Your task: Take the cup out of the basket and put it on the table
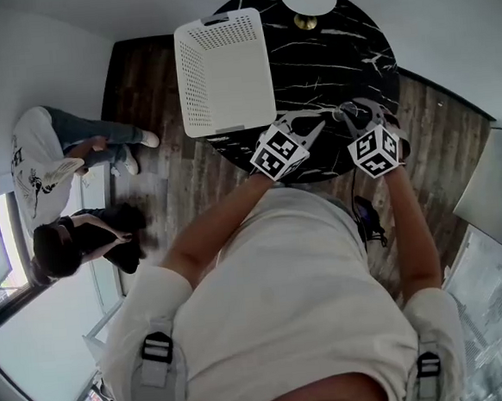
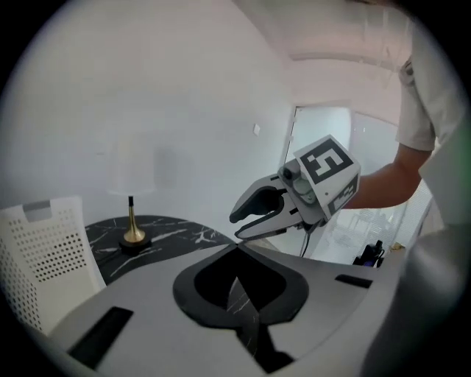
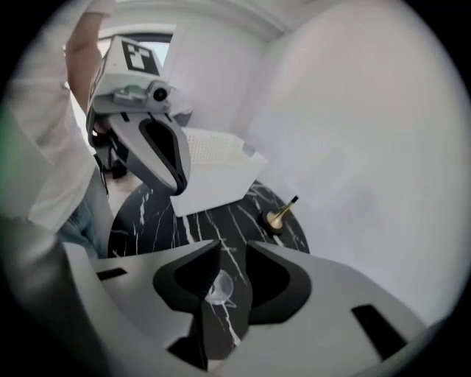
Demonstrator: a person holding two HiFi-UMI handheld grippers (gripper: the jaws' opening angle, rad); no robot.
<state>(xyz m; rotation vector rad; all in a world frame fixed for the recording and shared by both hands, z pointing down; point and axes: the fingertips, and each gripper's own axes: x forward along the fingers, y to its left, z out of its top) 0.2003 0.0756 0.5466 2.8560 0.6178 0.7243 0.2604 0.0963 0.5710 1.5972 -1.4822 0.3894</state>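
A small clear glass cup [image 3: 219, 288] stands on the black marble table [image 3: 147, 213], between the spread jaws of my right gripper [image 3: 232, 250]; the pads do not press on it. In the head view the right gripper [image 1: 348, 111] hovers over the table's near edge, and the cup is hard to make out there. My left gripper [image 1: 308, 127] is close beside it on the left, its jaws meeting at the tips with nothing held. The left gripper view shows the right gripper [image 2: 249, 218] with a gap between its fingers. The white perforated basket [image 1: 224, 72] stands on the table's far left.
A lamp with a brass base [image 1: 306, 21] and white shade stands at the back of the table. One person [image 1: 40, 164] sits on the wooden floor to the left; another in dark clothes [image 1: 77, 243] crouches nearer. White walls close in the table's far side.
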